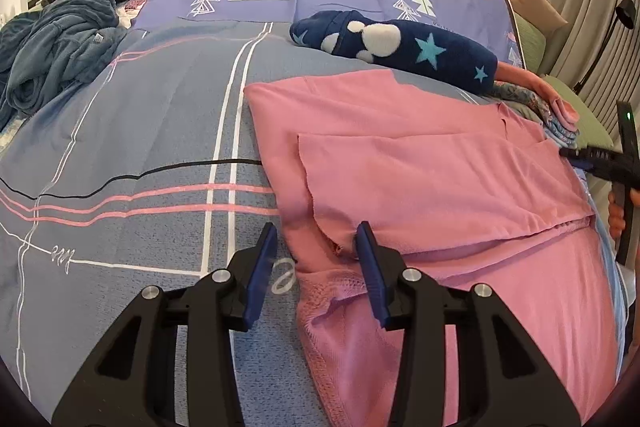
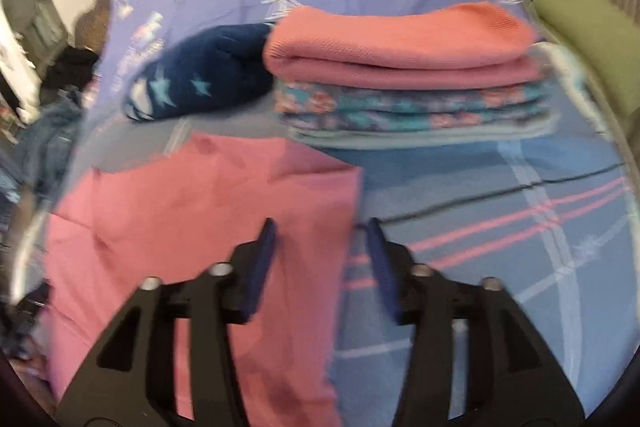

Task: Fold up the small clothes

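Observation:
A pink garment [image 1: 440, 195] lies spread on the bed, with one part folded over its middle. My left gripper [image 1: 318, 231] is open over the garment's near left edge, one finger on each side of it. The right gripper [image 1: 600, 163] shows at the garment's far right edge in the left wrist view. In the blurred right wrist view the same pink garment [image 2: 192, 227] lies under my open right gripper [image 2: 320, 227], which straddles its right edge. Neither gripper holds cloth.
A stack of folded clothes [image 2: 412, 75], pink on top, sits on the bed behind the garment. A navy star-patterned garment [image 1: 400, 47] lies beside it. A blue fleece heap [image 1: 52, 55] is at the far left. Green cushions [image 2: 592, 27] line the right side.

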Available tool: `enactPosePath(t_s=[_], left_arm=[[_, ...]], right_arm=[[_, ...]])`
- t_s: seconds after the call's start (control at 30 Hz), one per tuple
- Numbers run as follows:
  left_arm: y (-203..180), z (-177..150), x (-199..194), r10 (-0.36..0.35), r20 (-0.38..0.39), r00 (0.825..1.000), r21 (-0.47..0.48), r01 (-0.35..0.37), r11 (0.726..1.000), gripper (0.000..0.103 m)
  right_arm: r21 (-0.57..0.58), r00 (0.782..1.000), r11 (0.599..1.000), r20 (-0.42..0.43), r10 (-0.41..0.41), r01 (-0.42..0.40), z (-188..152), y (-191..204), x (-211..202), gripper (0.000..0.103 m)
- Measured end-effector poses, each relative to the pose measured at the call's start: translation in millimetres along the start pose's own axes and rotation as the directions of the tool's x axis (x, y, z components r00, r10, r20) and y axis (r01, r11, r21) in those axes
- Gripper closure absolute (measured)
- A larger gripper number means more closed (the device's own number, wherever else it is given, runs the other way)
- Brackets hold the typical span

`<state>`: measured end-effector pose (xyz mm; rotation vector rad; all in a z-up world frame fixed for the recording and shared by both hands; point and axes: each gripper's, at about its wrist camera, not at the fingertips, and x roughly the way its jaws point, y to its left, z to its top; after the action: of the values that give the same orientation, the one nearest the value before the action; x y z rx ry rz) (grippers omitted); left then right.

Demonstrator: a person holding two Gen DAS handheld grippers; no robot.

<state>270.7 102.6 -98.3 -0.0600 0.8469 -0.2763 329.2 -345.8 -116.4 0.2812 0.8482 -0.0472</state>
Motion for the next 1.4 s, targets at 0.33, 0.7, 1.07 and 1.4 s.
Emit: enactPosePath(t_s=[0.33, 0.7, 1.07, 1.4], left_arm=[[-8, -1, 3, 0.031, -0.003, 1.0, 0.024, -0.031, 0.999, 0.059], [-17, 0, -22, -0.051, 0.044, 0.998, -0.004, 0.051, 0.999, 0.059], [-17, -86, -91, -0.085, -0.029, 0.996, -0.029, 0.084, 0.996, 0.034], [-19, -163, -144, -0.2, -0.058, 0.978, -0.069, 0.196, 0.978, 0.032]], right_arm=[[0.13, 0.996, 0.99, 0.064, -0.056, 0.047, 13, -50, 25, 0.099], [-0.102, 0.993, 0.988, -0.025, 0.113, -0.115, -101, -12, -49, 0.101], [-0.015, 0.975, 0.977, 0.059, 0.214, -0.213, -199, -28, -152, 0.06], [0.05, 0.951, 0.95, 0.005, 0.309, -0.309, -282, -43, -199, 0.05]])
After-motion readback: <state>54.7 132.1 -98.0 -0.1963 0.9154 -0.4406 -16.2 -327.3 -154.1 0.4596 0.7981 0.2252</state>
